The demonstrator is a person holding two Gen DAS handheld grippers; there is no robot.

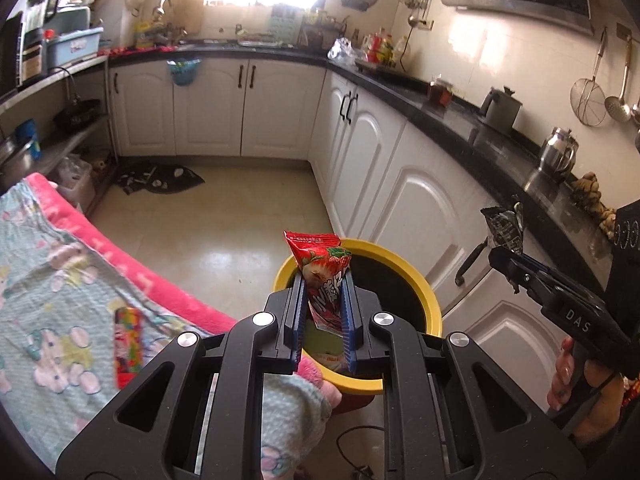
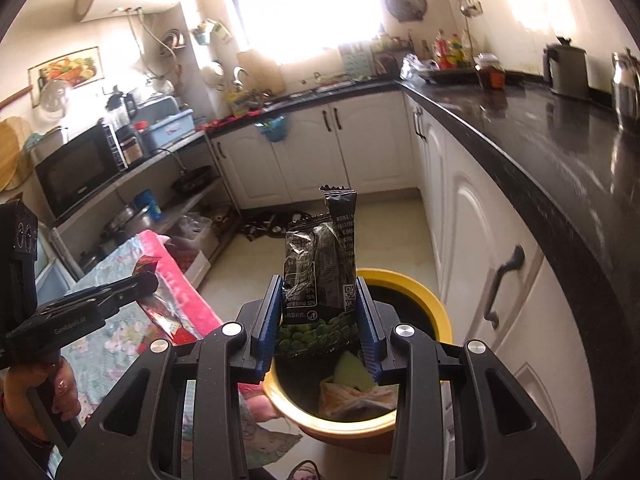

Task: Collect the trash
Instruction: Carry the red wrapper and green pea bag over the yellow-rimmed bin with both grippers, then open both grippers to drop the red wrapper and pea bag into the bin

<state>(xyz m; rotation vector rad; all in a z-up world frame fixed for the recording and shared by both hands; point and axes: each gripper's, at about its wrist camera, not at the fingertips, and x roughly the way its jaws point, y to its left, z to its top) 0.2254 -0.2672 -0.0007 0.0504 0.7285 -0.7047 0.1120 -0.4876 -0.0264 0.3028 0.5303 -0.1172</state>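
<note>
My left gripper (image 1: 325,280) is shut on a red strawberry snack wrapper (image 1: 322,268) and holds it over the yellow-rimmed trash bin (image 1: 434,304). My right gripper (image 2: 318,304) is shut on a black pea snack packet (image 2: 320,268) above the same bin (image 2: 442,320), which holds several pieces of trash (image 2: 356,396). The right gripper with its black packet (image 1: 505,227) shows at the right of the left wrist view. The left gripper with the red wrapper (image 2: 158,308) shows at the left of the right wrist view.
A table with a floral cloth and pink edge (image 1: 60,280) stands left of the bin; a colourful wrapper (image 1: 128,344) lies on it. White cabinets (image 1: 400,184) under a black counter (image 2: 540,148) run along the right. Tiled floor (image 1: 224,224) lies beyond the bin.
</note>
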